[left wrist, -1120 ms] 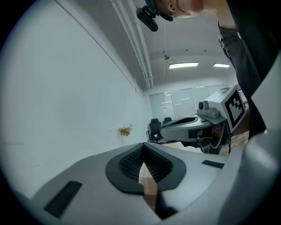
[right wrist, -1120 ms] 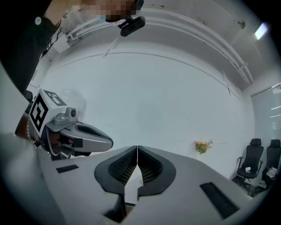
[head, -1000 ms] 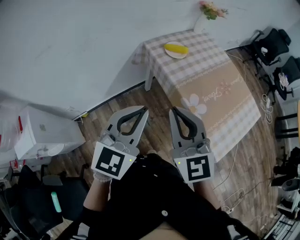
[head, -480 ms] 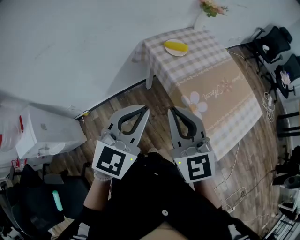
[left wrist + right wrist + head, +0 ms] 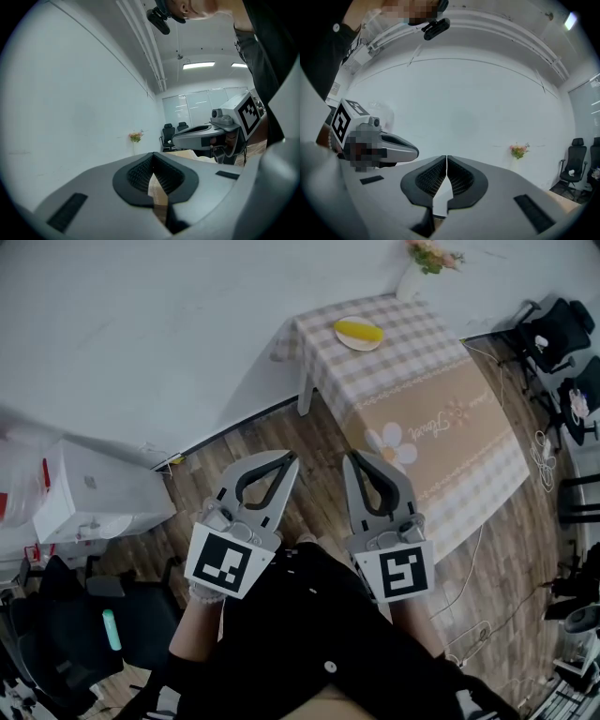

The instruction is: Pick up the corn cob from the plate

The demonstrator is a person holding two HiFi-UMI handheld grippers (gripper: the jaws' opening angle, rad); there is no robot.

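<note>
The yellow corn cob [image 5: 359, 332] lies on a pale plate [image 5: 349, 341] at the far end of a table with a checked cloth [image 5: 441, 418], seen in the head view. Both grippers are held close to the person's body, far short of the table. My left gripper [image 5: 292, 457] is shut with nothing in it, tips together [image 5: 152, 156]. My right gripper [image 5: 350, 457] is also shut and empty, its pads meeting [image 5: 446, 159]. In each gripper view the other gripper shows beside it.
A vase of flowers [image 5: 422, 263] stands at the table's far corner by the white wall. Black office chairs [image 5: 551, 329] are at the right. A white box-like unit [image 5: 94, 498] sits on the wood floor at the left, with dark chairs [image 5: 84, 634] below it.
Nothing has visibly moved except a slight shift of the head view; both grippers stay shut and still.
</note>
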